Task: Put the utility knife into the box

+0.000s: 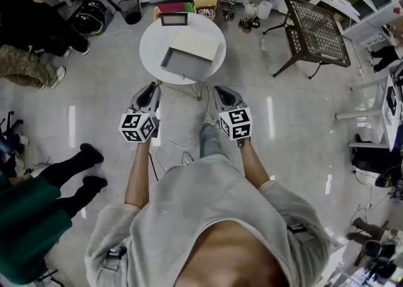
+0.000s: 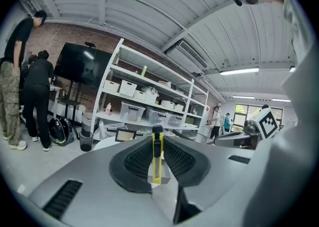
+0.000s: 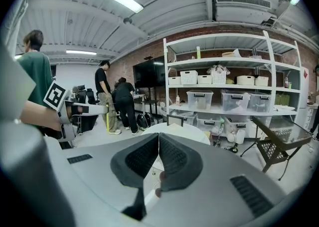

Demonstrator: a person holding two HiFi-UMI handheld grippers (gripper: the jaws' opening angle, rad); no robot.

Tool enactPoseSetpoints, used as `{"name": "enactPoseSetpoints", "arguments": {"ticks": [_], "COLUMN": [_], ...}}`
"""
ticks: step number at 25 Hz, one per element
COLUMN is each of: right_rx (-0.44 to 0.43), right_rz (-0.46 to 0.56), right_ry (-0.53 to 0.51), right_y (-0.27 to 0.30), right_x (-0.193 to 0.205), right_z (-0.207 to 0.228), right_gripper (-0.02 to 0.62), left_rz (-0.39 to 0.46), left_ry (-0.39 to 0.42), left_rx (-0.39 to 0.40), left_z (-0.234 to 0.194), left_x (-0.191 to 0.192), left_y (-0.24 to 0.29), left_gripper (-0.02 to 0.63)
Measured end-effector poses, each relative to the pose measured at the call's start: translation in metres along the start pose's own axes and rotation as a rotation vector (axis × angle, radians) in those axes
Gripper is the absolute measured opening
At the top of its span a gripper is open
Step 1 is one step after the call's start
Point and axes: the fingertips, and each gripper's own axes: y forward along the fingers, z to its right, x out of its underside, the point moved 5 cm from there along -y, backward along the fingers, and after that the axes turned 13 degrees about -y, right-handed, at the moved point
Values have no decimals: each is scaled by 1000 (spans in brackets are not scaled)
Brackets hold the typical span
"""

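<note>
One yellow utility knife (image 2: pixel 157 161) stands upright between the jaws of the left claw (image 2: pixel 158 141). The jaws are narrowed onto its flat sides and grip it, and its dark top end pokes up past the pads. Just to the right of that claw, and apart from it, the right claw (image 3: pixel 159 139) is at about the same level, its jaws pressed together with nothing between them. Ahead of both claws, beyond their tips, stands a round white table (image 1: pixel 153 43). On it lies the open grey box (image 1: pixel 178 62), with a pale lid (image 1: pixel 195 43) at its far side. Farther ahead, past the table, run shelves (image 3: pixel 219 107) loaded with plastic bins.
</note>
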Motion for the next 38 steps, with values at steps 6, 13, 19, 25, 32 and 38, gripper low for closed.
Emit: {"name": "enactPoseSetpoints", "arguments": {"ticks": [6, 13, 19, 25, 32, 38], "right_rx": [-47, -97, -139, -189, -221, -228], "right_rz": [29, 61, 78, 86, 80, 46], "right_ry": [-5, -10, -12, -16, 0, 7], "right_y": [47, 94, 123, 147, 164, 173], "right_x": [-17, -34, -41, -44, -37, -29], "right_z": [54, 116, 155, 179, 185, 180], "right_gripper": [31, 31, 31, 31, 31, 31], "left_rz": [15, 40, 53, 59, 45, 26], "left_ry": [-2, 2, 15, 11, 11, -21], "left_rx": [-56, -133, -183, -227, -254, -256], "left_z": [-3, -5, -5, -3, -7, -21], "left_x": [-20, -44, -57, -61, -58, -51], "left_y": [51, 102, 136, 159, 169, 175], "left_gripper": [75, 75, 75, 75, 75, 75]}}
